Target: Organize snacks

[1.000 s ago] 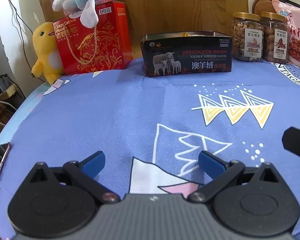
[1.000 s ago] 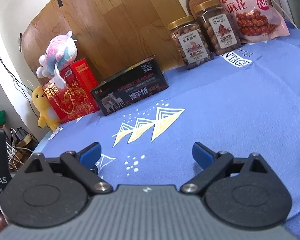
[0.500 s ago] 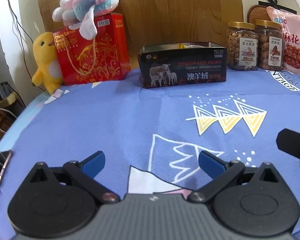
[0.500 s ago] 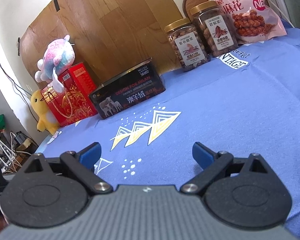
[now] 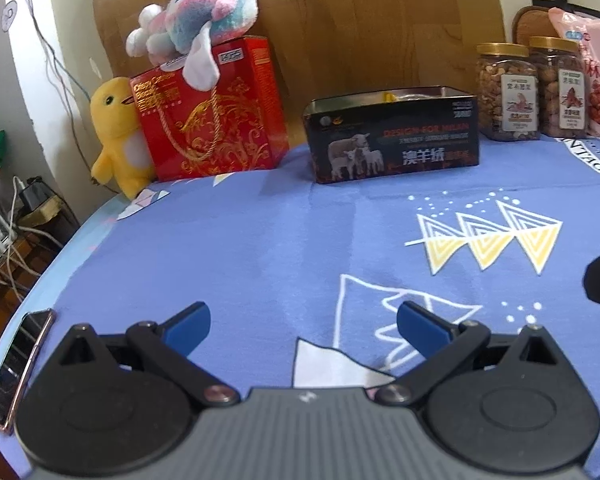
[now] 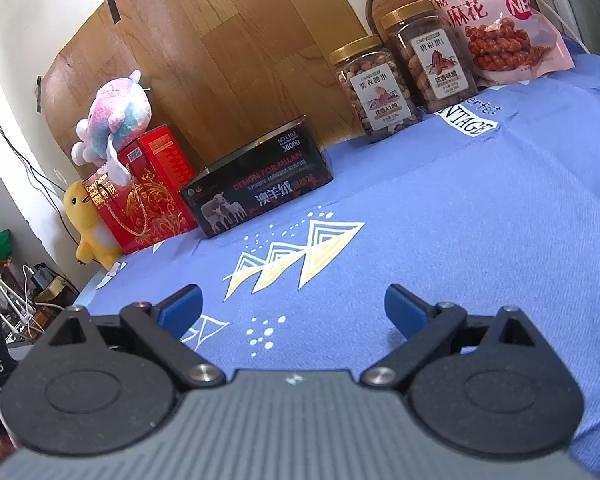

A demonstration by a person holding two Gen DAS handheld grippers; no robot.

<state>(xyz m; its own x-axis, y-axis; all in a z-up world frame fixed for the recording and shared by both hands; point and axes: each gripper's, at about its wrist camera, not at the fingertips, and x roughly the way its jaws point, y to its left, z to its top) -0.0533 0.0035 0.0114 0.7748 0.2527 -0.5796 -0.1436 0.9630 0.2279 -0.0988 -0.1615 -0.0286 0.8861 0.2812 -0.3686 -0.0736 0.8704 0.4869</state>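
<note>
Both the left tool (image 5: 302, 322) and the right tool (image 6: 292, 310) hover with fingers spread apart, empty, above the blue-clothed counter (image 5: 284, 236). The snacks stand along its far edge: a black tin (image 5: 394, 138), two nut jars (image 6: 404, 80) and a pink bag (image 6: 496, 20).

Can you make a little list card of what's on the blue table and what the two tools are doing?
surface: blue tablecloth
back row: red gift box, black tin, two nut jars, pink snack bag
toys: pink plush on the red box, yellow plush beside it
left tool: open, empty
right tool: open, empty
</note>
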